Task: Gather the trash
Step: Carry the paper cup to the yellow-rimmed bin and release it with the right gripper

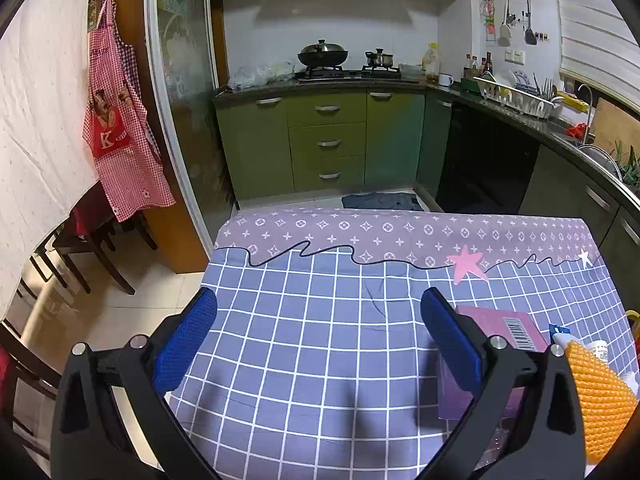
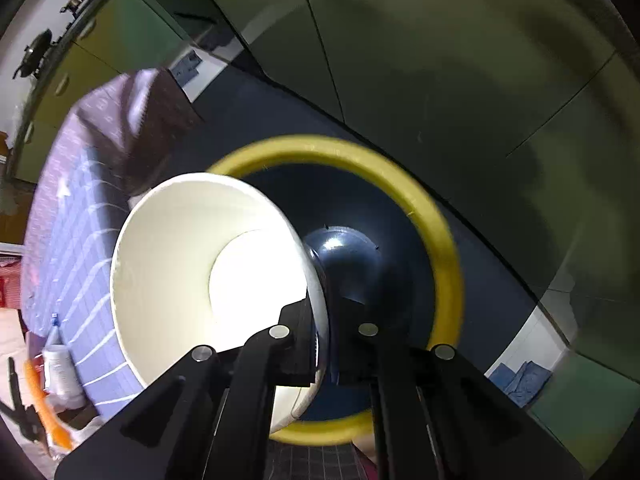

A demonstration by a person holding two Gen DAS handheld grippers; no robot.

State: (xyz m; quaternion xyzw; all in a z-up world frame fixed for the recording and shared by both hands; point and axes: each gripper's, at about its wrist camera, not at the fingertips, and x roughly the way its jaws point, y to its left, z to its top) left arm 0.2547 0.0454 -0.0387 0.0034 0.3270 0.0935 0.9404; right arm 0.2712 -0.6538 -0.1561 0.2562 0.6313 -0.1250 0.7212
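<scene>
The right gripper (image 2: 320,344) is clamped on the rim of a white paper cup (image 2: 192,280), holding it over the mouth of the yellow-rimmed bin (image 2: 440,236) beside the table (image 1: 320,320); the drop is not yet made. The left gripper (image 1: 320,340) hovers spread wide and empty above the cloth. A pink box (image 1: 496,324) and a white tube (image 1: 600,350) lie on the table, likely left to collect.

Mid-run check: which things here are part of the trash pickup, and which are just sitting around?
Job:
- white paper cup, gripped at its rim by the right gripper
- yellow-rimmed bin, cup held at its mouth
- pink box and white tube on the table, probably trash
- left gripper, open, empty

Lying about:
- apron
- wok
- dish rack
</scene>
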